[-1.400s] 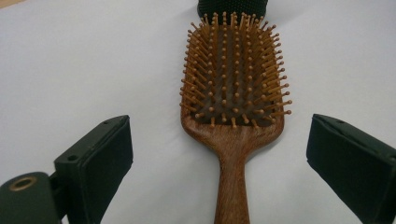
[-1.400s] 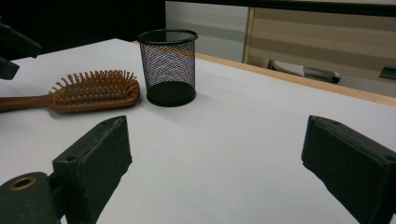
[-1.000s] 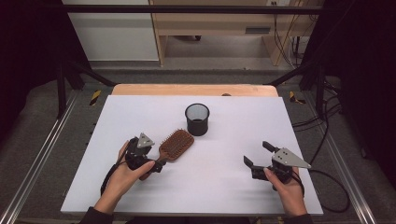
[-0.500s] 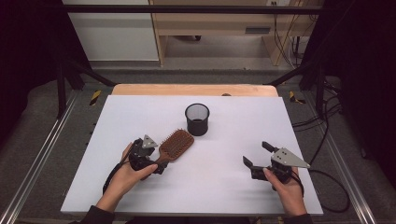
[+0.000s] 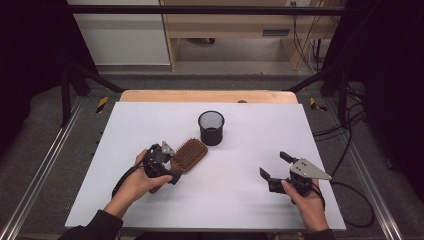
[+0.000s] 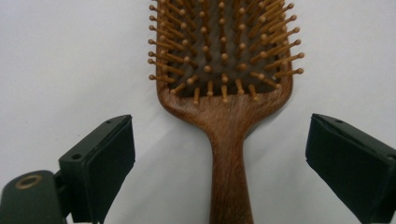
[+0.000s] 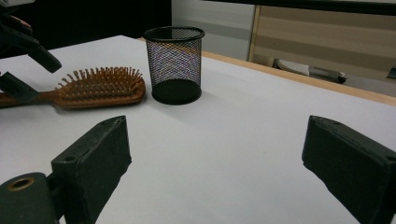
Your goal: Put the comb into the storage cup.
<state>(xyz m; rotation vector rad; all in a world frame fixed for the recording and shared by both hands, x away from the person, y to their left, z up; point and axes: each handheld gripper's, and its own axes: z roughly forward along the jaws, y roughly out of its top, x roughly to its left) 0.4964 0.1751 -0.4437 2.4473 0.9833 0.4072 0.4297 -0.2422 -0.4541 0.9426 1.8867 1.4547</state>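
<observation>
Jaws spread wide, the left gripper straddles the wooden hairbrush handle, grasp not yet made, mesh cup empty nearby.

No readable text, label, brand, number or sign is found in any view. The wooden hairbrush carries no marking on its handle or head. The black mesh cup is unlabelled. No print is seen on the white table. Yellow-and-black hazard stripes are seen on the floor beside the table, without any lettering. The grey plate on the right gripper is blank.
</observation>
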